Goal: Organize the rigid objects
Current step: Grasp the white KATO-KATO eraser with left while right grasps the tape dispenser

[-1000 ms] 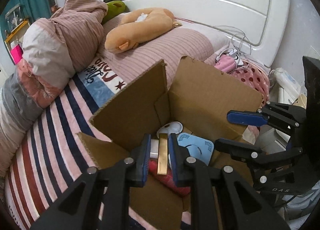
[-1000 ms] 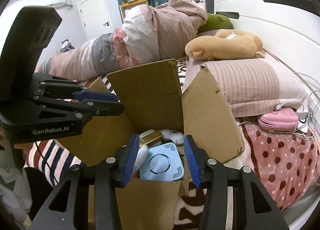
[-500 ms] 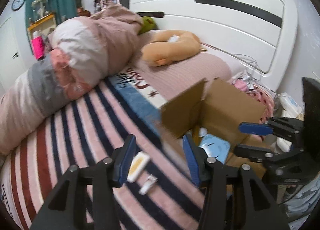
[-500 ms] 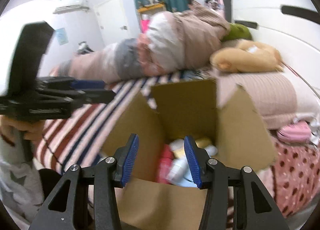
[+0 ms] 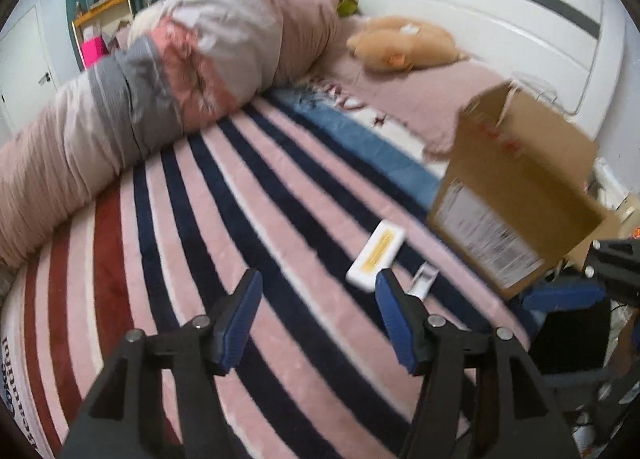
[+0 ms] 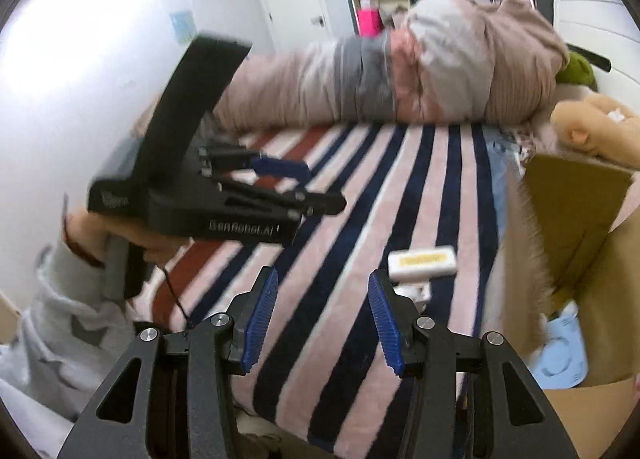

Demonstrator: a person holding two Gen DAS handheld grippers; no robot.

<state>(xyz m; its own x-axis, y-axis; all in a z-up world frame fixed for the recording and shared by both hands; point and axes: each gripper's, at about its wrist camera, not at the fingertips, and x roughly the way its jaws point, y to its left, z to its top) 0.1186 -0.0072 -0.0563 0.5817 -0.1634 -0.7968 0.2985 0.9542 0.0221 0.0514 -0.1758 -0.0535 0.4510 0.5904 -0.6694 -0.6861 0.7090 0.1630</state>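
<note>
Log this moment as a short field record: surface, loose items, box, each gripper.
surface: striped blanket on a bed
loose items: white bar with yellow label lying flat on the blanket; small white piece just beside it
box: cardboard box, flaps open, to the right of the loose items; light blue device inside
left gripper: open, empty, above the blanket
right gripper: open, empty, near the white bar

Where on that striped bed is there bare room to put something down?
The striped blanket lies bare between the rolled duvet and the white bar, including the patch under the open left tongs. It is crowded by the cardboard box, where the white bar and a small clear piece lie close together near the right tongs.
</note>
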